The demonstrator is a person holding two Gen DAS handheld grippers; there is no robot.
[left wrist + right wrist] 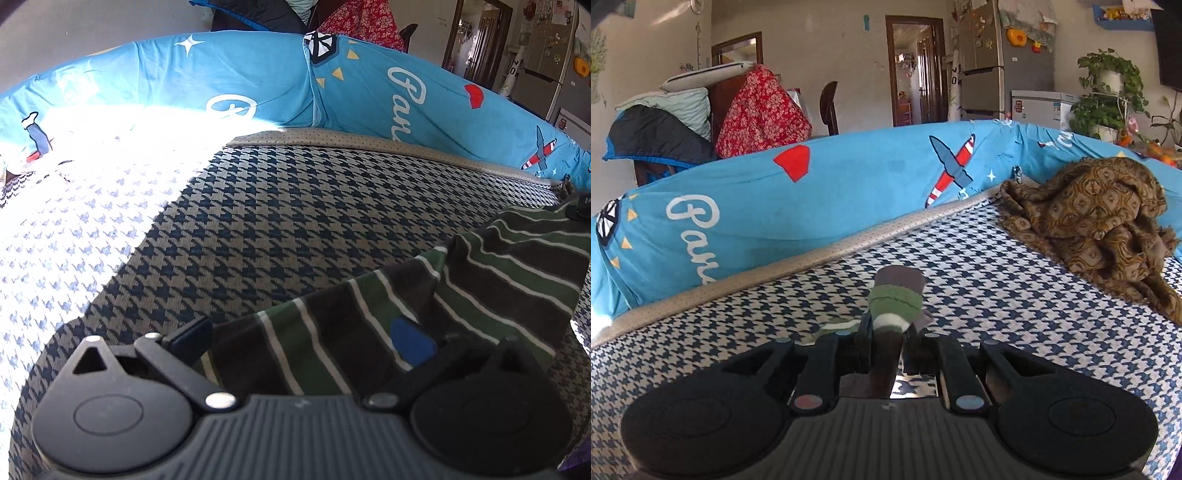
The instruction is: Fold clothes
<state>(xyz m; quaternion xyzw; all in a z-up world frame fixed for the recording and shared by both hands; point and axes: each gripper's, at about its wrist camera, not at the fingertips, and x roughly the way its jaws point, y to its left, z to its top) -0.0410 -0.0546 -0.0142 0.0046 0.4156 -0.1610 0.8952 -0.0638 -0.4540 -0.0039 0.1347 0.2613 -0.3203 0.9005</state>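
A garment with green, dark grey and white stripes [480, 280] lies on the houndstooth bed cover [277, 221], stretching from the lower middle up to the right edge of the left wrist view. My left gripper [314, 339] is open wide, low over the cover. Its left finger [192, 336] is bare. The cloth lies between the fingers and drapes over the right one, where a blue pad [412, 341] shows. In the right wrist view, my right gripper [886, 332] is shut on a bunched end of the striped garment [895, 295], which sticks up beyond the fingertips.
A long blue printed bolster [812, 192] runs along the far edge of the bed. A crumpled brown patterned cloth [1100, 218] lies at the right on the cover [1015, 295]. Strong sunlight washes out the cover's left part [74, 203]. Furniture, a fridge and plants stand behind the bed.
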